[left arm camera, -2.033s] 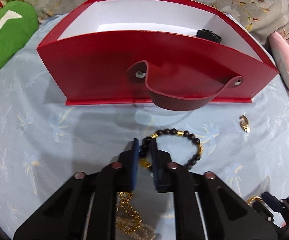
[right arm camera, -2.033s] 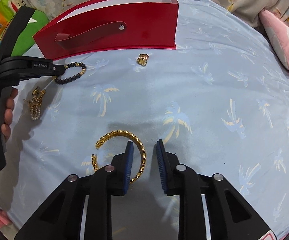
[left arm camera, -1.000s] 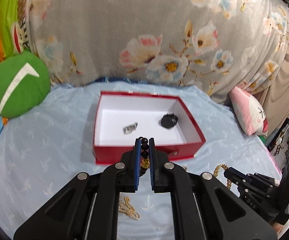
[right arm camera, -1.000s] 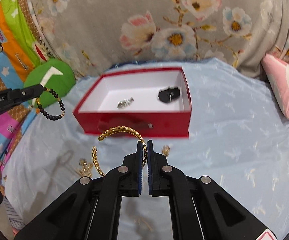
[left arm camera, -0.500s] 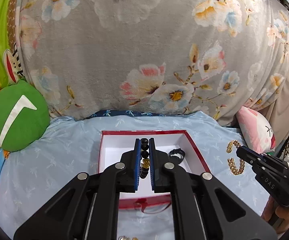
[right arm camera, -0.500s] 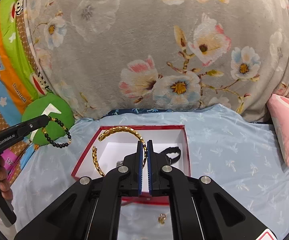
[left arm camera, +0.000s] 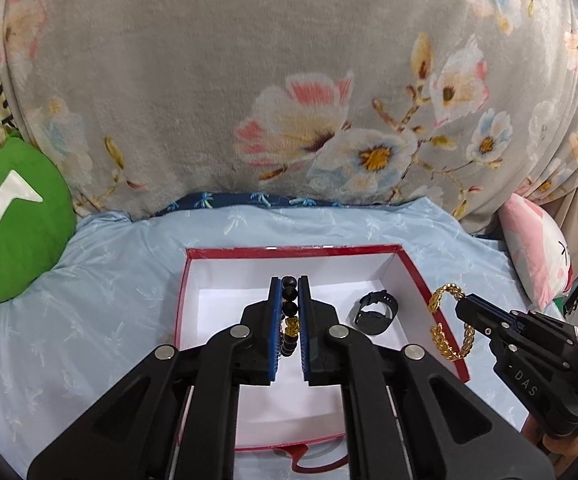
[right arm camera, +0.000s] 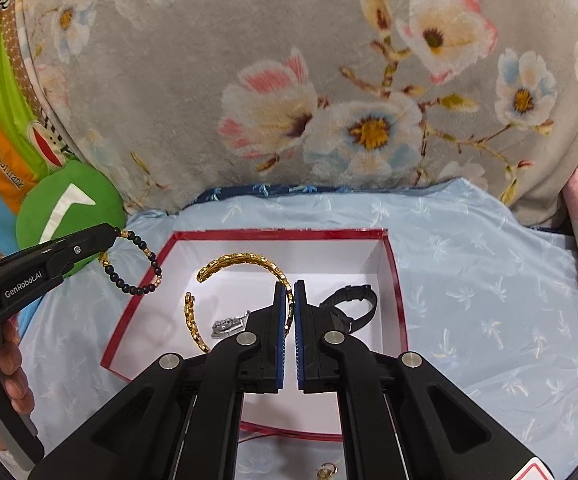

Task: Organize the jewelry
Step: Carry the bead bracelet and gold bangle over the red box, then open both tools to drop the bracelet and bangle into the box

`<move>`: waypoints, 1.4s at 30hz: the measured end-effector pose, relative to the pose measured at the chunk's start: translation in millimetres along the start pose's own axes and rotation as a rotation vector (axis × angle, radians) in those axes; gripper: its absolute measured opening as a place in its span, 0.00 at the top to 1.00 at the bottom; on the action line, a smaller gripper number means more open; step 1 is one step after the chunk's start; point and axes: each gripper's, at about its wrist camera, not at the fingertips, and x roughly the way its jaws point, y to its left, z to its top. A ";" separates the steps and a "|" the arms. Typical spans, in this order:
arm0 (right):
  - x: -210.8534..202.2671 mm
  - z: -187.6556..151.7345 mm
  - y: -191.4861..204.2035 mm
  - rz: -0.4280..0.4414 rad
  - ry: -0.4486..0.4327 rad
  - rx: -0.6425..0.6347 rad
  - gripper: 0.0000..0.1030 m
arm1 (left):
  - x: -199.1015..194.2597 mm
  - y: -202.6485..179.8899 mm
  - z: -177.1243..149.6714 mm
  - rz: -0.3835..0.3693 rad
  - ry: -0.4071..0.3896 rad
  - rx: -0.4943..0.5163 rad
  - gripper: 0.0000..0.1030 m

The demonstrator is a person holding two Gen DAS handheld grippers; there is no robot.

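A red box with a white inside (left arm camera: 425,284) (right arm camera: 397,280) lies open on the blue sheet. My left gripper (left arm camera: 289,280) is shut on a black bead bracelet (left arm camera: 289,308) (right arm camera: 137,264) and holds it above the box's left side. My right gripper (right arm camera: 291,284) is shut on a gold chain bracelet (right arm camera: 245,260) (left arm camera: 445,320) and holds it above the box. In the box lie a black watch (left arm camera: 375,312) (right arm camera: 353,306) and a small silver piece (right arm camera: 229,324).
A gold earring (right arm camera: 327,470) lies on the sheet in front of the box. A green cushion (left arm camera: 13,216) sits at the left, a pink pillow (left arm camera: 537,248) at the right. A floral grey blanket (left arm camera: 289,80) rises behind the box.
Both grippers picked their bracelets off the sheet, lifted them, and moved forward and down, so they now hang over the open box.
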 end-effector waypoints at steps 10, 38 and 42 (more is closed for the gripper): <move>52.7 -16.7 -6.4 -0.004 0.089 0.026 0.97 | 52.7 13.5 -17.9 0.018 0.089 -0.027 0.93; 90.5 -35.2 -12.0 -0.029 0.157 0.051 0.89 | 86.7 16.1 -41.7 0.060 0.133 -0.053 0.65; 91.2 -35.4 -12.6 -0.031 0.154 0.052 0.89 | 84.5 16.7 -41.2 0.062 0.130 -0.057 0.64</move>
